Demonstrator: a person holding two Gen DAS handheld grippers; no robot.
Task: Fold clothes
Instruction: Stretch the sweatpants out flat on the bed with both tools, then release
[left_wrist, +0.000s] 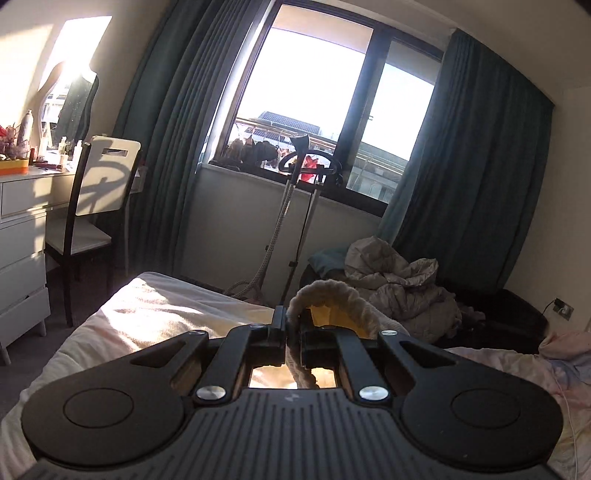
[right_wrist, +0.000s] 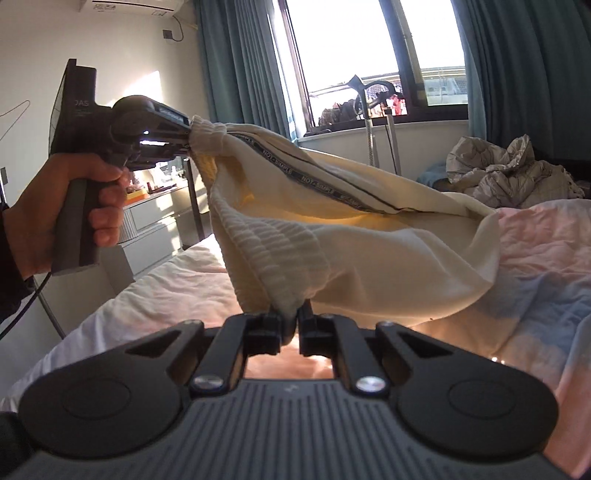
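- The cream garment (right_wrist: 354, 236), ribbed along one hem and carrying a dark printed tape down a seam, hangs in the air above the bed (right_wrist: 546, 251); its far end trails down onto the pink-and-blue bedding, so it is lifted only in part.
- The left tongs (right_wrist: 188, 138) are pressed together on a bunched ribbed corner, held high and to the left; in the left wrist view the same ribbed edge (left_wrist: 325, 295) loops up between the closed fingers.
- The right tongs (right_wrist: 291, 325) pinch the lower ribbed edge, with fabric gathered into the narrow gap between the two fingers.
- Risk, as I judge it: both pinches take a thick bunch and not a flat edge, so a pull to spread the cloth could let a corner slip out, and the fold would start crooked.
- A second risk: the trailing end drags on the bedding, which could twist the garment or pull the cover along if the hands move apart fast.
- The person's left hand (right_wrist: 66, 206) wraps the grip upright, with the tongs pointing right and level; a cable hangs from its base.
- The right tool sits lower and nearer, pointing forward over the bed.
- Further off: a crumpled grey quilt (right_wrist: 517, 170), teal curtains (right_wrist: 236, 59), a bright window.
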